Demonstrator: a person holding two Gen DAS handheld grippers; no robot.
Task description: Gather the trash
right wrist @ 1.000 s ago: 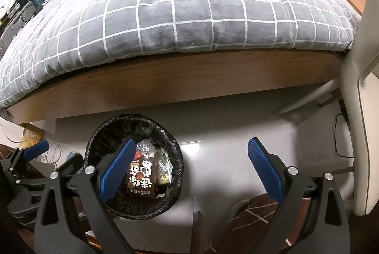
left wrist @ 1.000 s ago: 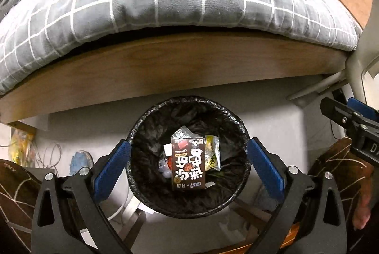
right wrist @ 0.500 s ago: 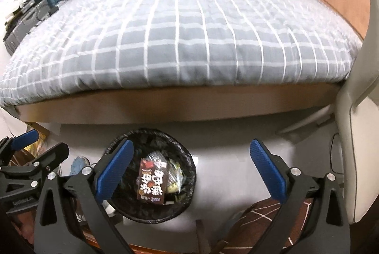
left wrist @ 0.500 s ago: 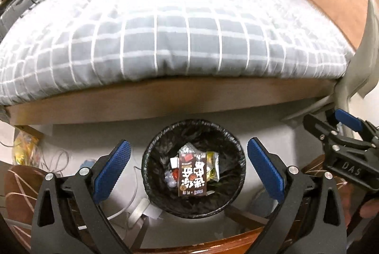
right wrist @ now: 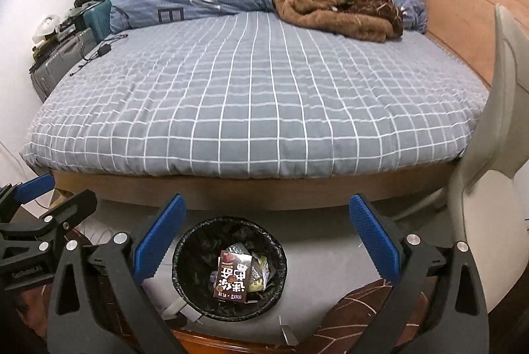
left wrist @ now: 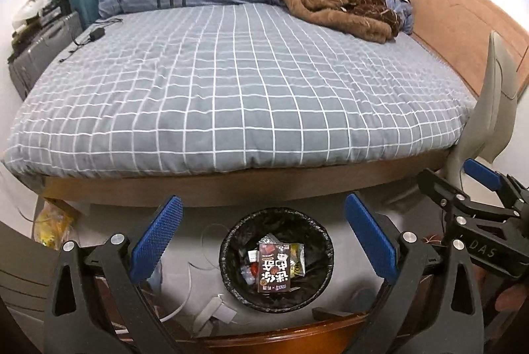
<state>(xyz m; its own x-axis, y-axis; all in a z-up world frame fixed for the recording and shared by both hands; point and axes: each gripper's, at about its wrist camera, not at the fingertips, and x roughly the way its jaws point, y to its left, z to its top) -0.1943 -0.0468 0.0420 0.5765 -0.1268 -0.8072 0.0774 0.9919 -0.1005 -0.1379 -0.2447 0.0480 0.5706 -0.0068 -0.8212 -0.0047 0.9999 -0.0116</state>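
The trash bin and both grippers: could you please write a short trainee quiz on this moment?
1. True or false: the left gripper holds trash.
2. What lies topmost in the trash bin? A) brown carton B) glass bottle C) banana peel
3. Fill in: the bin stands on the floor in front of the ____.

Key: 1 false, both it and the right gripper are open and empty. 2 A, the brown carton. 3 bed.
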